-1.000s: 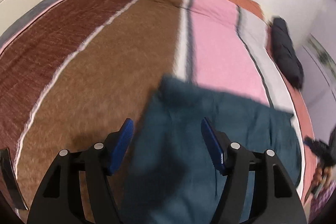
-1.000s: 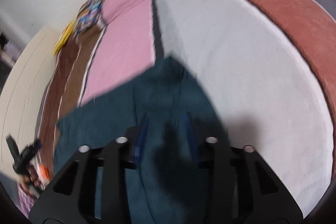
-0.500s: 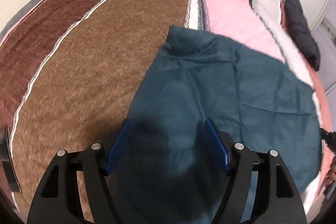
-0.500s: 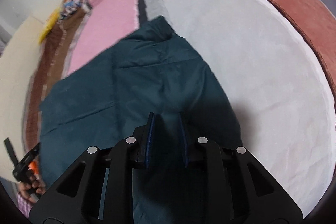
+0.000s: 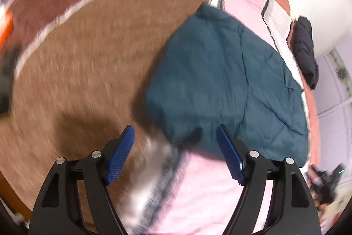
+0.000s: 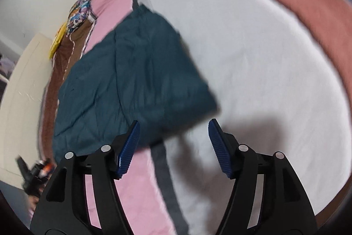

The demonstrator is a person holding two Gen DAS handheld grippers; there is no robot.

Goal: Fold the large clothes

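Teal garment (image 5: 224,80) lying folded and fairly flat on striped bedspread (image 5: 88,58), straddling its pink band. Left gripper (image 5: 176,155) just off garment's near edge, jaws wide apart, holding nothing. Right gripper (image 6: 173,147) likewise, spread wide and empty. Probably one fold done; further folds and smoothing likely left.

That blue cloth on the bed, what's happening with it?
A person with tongs in each hand is folding a big teal garment on a striped blanket. Right now nobody is gripping it: the left tongs and the right tongs are both open and empty, just off its near edge. The garment lies on the bed, a bit wrinkled. A dark piece of clothing sits further away.
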